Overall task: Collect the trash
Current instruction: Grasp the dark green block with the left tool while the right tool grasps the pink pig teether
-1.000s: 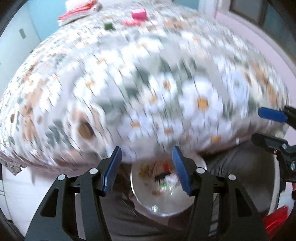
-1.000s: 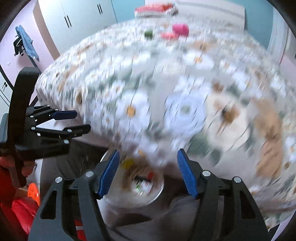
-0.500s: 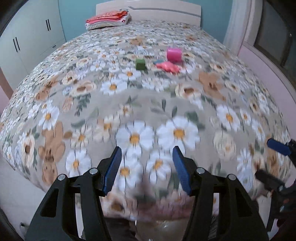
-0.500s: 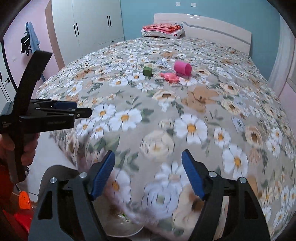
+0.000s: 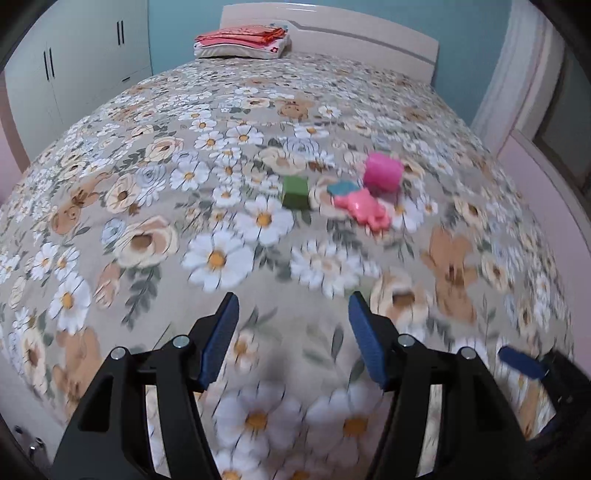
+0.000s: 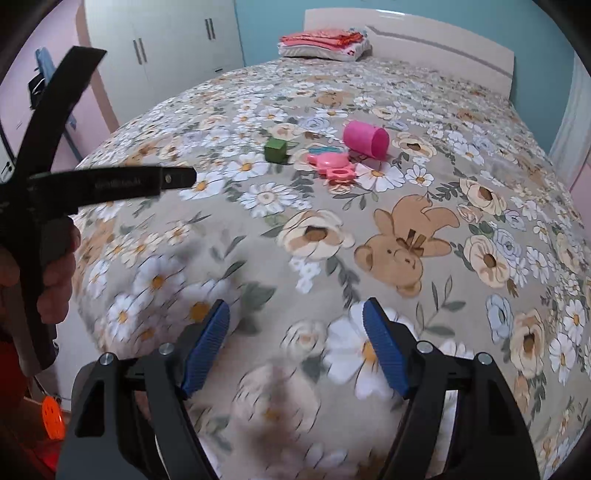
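Several small items lie mid-bed on the floral bedspread: a green cube, a pink cup on its side, a flat pink toy and a small teal piece. They also show in the right wrist view: cube, cup, pink toy. My left gripper is open and empty over the near part of the bed, well short of them. My right gripper is open and empty too. The left gripper's body shows at the left of the right wrist view.
Folded red and white bedding lies by the white headboard. White wardrobes stand at the left wall. An orange object is on the floor at lower left. The right gripper's tip shows at the left wrist view's right edge.
Both grippers have risen from a bowl of trash below the bed's edge and moved forward over the bed. The bowl has left view. The toys now look closer.
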### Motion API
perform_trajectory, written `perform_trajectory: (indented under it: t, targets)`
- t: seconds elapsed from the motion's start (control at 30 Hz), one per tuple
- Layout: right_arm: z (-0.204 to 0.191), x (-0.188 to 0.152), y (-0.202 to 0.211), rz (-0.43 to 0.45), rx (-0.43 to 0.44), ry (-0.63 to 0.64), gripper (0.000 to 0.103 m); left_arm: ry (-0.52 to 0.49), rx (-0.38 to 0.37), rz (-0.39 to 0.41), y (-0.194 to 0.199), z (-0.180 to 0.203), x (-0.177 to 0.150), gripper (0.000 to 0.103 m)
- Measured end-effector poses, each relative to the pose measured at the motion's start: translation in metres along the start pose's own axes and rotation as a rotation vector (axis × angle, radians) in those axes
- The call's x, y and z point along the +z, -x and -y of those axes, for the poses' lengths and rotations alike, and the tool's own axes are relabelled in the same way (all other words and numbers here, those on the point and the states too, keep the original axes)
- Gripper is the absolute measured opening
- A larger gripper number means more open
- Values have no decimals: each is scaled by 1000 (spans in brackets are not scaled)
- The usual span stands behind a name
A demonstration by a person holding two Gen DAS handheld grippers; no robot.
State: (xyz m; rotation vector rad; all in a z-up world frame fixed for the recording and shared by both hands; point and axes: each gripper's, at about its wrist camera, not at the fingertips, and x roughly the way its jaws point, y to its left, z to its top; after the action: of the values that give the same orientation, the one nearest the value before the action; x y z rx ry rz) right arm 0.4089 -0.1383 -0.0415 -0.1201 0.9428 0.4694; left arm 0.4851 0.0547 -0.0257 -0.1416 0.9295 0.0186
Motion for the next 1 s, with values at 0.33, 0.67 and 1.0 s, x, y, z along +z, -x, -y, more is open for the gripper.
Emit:
perform_trajectory:
  t: [0.33,0.67,1.0]
  targets:
    - [25,46,-55,-39,11,-30,77,54,-31,-9,-81,-4,51,63]
    - [45,107,-131,-100,24,8,77,71,-58,-47,-138,-7,80,63]
    - [59,145,-189,-132,52,-9,77,60,-50,-56,-176,-12,97,63]
